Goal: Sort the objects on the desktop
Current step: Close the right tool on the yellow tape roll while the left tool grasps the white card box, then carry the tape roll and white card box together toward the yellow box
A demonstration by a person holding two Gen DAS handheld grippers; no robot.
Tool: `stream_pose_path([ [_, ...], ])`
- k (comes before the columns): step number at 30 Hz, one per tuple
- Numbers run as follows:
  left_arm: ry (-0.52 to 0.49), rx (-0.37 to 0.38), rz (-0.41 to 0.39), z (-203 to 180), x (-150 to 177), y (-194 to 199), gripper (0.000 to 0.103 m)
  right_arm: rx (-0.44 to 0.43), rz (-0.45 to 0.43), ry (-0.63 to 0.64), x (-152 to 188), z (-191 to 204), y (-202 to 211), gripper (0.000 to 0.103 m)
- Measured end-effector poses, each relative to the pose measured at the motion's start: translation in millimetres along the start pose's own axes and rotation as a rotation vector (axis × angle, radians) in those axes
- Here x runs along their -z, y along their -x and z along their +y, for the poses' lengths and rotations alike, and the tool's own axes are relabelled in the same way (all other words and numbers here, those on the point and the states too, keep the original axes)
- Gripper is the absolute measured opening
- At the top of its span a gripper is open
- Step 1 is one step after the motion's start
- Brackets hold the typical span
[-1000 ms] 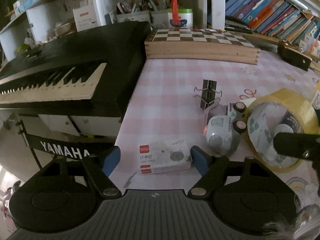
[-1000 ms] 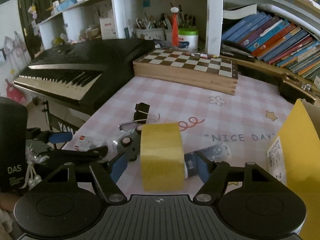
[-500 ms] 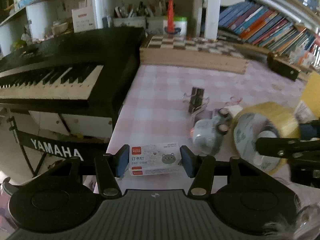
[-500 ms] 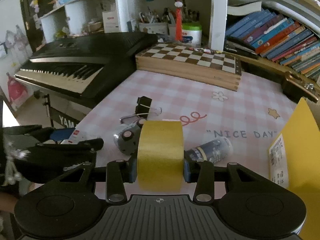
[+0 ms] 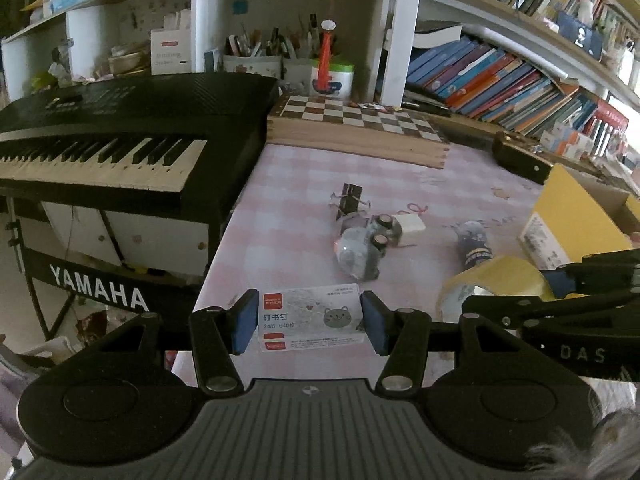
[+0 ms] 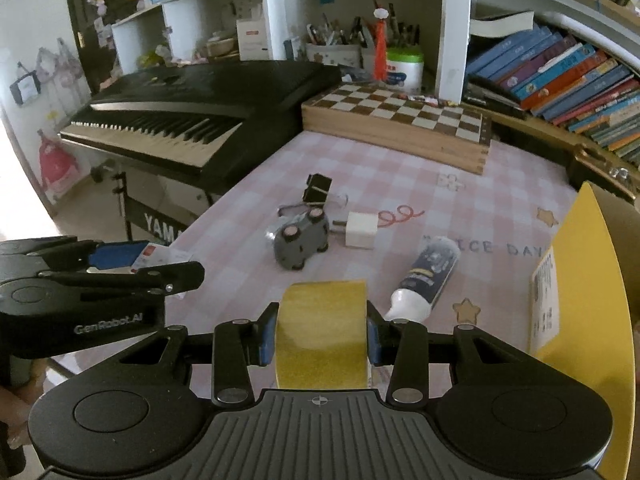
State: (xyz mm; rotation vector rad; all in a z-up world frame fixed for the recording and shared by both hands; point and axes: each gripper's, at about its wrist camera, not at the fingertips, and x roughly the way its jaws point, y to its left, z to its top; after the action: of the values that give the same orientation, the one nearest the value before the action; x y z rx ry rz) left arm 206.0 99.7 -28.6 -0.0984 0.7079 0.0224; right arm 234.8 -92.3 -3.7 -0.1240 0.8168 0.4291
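Observation:
My left gripper [image 5: 309, 322] is shut on a small white staples box [image 5: 310, 316] with a cat picture, held above the table's near edge. My right gripper [image 6: 322, 338] is shut on a roll of yellow tape [image 6: 322, 336], lifted off the table; the roll also shows in the left wrist view [image 5: 494, 288]. On the pink checked tablecloth [image 6: 400, 168] lie a grey toy car [image 6: 301, 240], a black binder clip [image 6: 317, 189], a white plug adapter [image 6: 360, 230] and a dark tube [image 6: 428, 276].
A yellow cardboard box [image 6: 588, 300] stands at the right. A wooden chessboard [image 6: 400, 120] lies at the back. A black Yamaha keyboard [image 6: 200, 108] stands left of the table. Shelves with books [image 6: 560, 76] and pen pots [image 6: 336, 48] line the back.
Both grippers closed, the left on the staples box and the right on the tape roll, then lifted them and pulled back. The plug adapter and tube behind the tape came into view.

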Motion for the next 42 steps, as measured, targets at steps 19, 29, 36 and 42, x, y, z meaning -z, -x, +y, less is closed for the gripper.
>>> stream_pose_path([
  [19,0.011,0.085,-0.040,-13.1,22.4,76.1,0.052,0.004,-0.035,-0.048,33.2,4.0,57.3,0.041],
  [29,-0.015,0.142,-0.091,-19.5,30.6,120.3,0.052,0.002,-0.039,-0.086,52.8,14.7,87.3,0.041],
  [36,-0.025,0.163,-0.100,-20.3,46.8,146.6,0.052,0.004,-0.043,-0.099,69.7,26.8,107.0,0.041],
  [42,-0.026,0.179,-0.096,-18.5,60.8,164.7,0.052,0.014,-0.044,-0.120,87.3,36.4,122.8,0.041],
])
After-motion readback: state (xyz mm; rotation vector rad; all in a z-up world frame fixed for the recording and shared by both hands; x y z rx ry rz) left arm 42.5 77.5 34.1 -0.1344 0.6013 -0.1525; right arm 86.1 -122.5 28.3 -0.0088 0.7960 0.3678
